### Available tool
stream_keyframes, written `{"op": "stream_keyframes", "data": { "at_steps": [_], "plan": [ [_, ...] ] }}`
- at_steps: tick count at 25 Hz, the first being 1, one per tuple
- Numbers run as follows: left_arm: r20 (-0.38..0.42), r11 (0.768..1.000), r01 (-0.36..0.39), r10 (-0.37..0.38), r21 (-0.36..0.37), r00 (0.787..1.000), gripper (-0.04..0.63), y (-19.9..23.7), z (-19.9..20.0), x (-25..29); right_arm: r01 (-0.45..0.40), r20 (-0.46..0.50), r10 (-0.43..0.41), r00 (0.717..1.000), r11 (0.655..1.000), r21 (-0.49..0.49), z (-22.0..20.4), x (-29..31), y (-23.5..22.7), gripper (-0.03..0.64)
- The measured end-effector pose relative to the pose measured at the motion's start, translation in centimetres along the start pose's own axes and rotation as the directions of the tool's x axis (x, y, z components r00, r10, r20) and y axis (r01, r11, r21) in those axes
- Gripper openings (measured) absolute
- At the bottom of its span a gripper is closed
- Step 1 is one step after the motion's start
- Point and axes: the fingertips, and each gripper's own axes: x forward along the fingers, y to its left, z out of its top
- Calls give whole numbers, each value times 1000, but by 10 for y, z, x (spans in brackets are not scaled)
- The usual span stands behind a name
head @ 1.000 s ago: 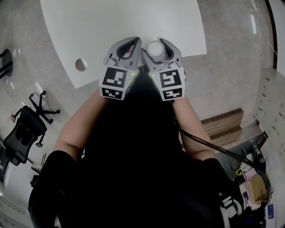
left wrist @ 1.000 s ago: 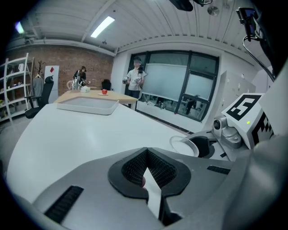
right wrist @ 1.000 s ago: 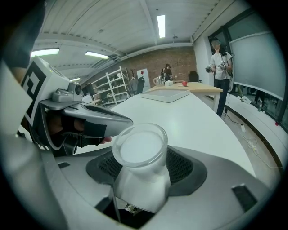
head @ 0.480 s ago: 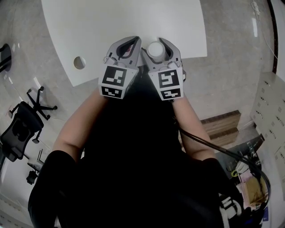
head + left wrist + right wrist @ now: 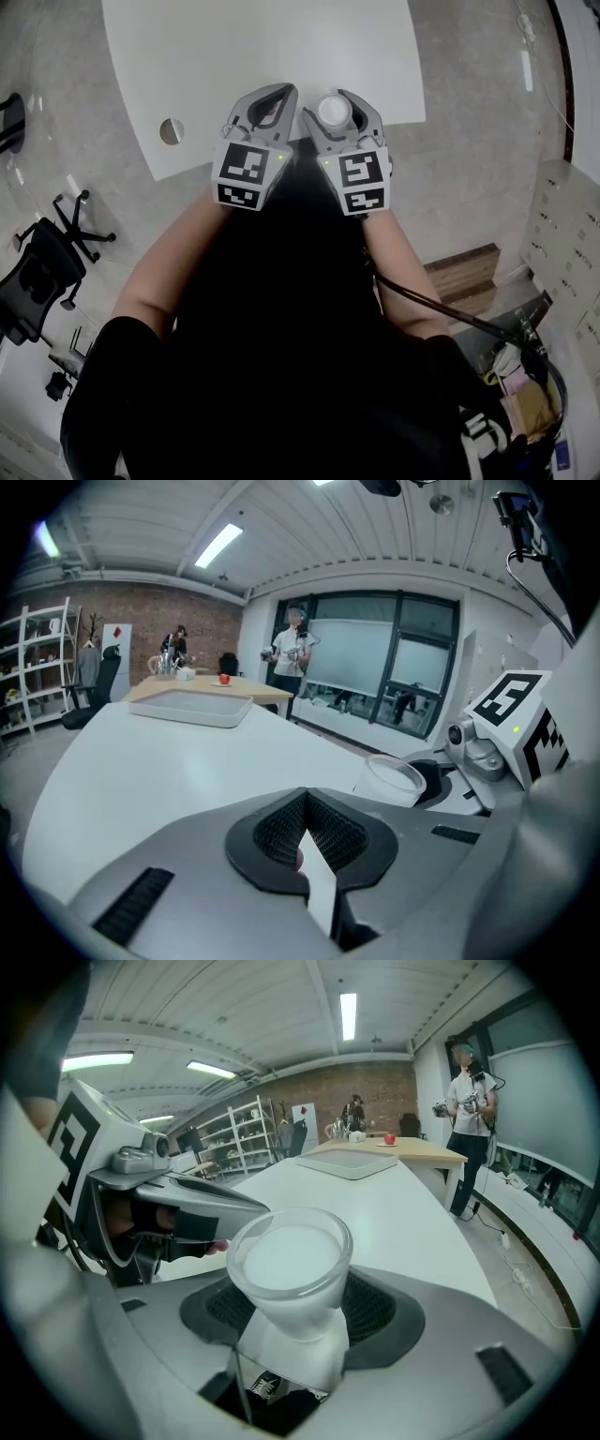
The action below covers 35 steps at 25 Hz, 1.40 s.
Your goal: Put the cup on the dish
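A frosted white cup [image 5: 333, 110] [image 5: 289, 1269] stands upright between the jaws of my right gripper [image 5: 333, 98] [image 5: 295, 1324], which is shut on its lower half. It hangs over the near edge of the white table [image 5: 262, 47]. Close on its left, my left gripper [image 5: 265, 94] [image 5: 307, 829] is shut on a thin flat piece [image 5: 319, 892], white with a pink edge, seen edge-on; I take it for the dish [image 5: 270, 112]. The cup [image 5: 392, 778] also shows at the right of the left gripper view. The two grippers are side by side, almost touching.
A round cable hole [image 5: 171, 131] is in the table near its left edge. A shallow white tray [image 5: 192, 707] lies at the table's far end. An office chair [image 5: 37, 272] stands on the floor at left. People [image 5: 292, 658] stand far off by the windows.
Both grippers keep their hold and their places side by side. Only the head view has shifted a little.
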Motion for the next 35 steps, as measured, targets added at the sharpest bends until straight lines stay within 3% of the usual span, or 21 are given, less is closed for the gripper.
{"op": "stream_keyframes", "data": {
  "at_steps": [20,35],
  "plan": [
    [187,997,-22,9,70,982,0,-1,77,-90,76,78,-72,994,996,-55,85,-70,46,238],
    [297,994,-87,62,70,953,0,27,116,-151,65,102,-52,993,989,-133,141,-87,85,238]
  ]
}}
